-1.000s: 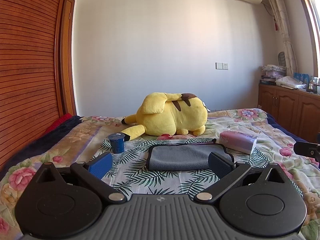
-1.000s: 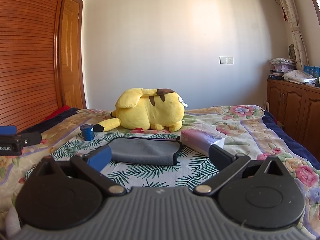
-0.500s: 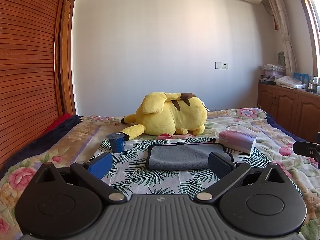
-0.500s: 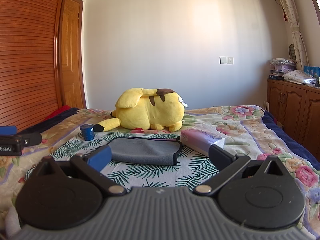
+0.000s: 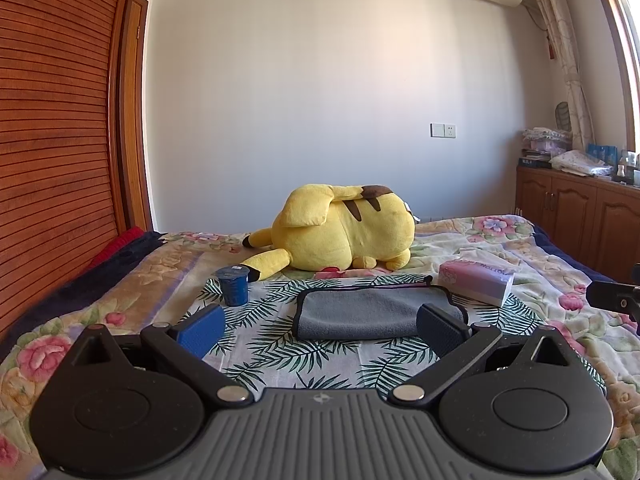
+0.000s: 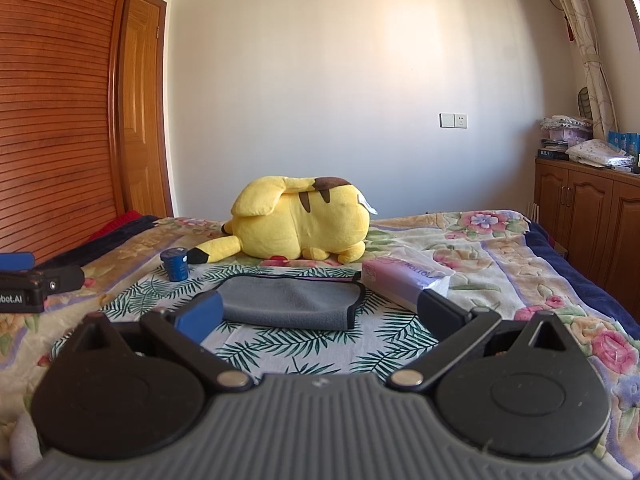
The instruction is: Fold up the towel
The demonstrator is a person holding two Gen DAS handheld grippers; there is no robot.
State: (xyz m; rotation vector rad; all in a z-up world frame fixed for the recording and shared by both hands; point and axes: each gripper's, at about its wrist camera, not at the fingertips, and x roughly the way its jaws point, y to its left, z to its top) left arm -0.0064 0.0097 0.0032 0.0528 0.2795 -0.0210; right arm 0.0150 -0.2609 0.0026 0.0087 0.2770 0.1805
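A grey towel [image 5: 368,312] lies folded flat on a leaf-print cloth [image 5: 304,352] on the bed; it also shows in the right wrist view [image 6: 292,300]. My left gripper [image 5: 320,328] is open and empty, just short of the towel's near edge. My right gripper [image 6: 316,314] is open and empty, also just short of the towel. Each gripper shows at the edge of the other's view: the right gripper [image 5: 614,300] and the left gripper [image 6: 36,284].
A yellow plush toy [image 5: 344,232] lies behind the towel. A blue cup [image 5: 233,286] stands to its left, a pink tissue pack [image 5: 476,280] to its right. A wooden wardrobe [image 5: 52,140] is on the left, wooden cabinets [image 5: 580,216] on the right.
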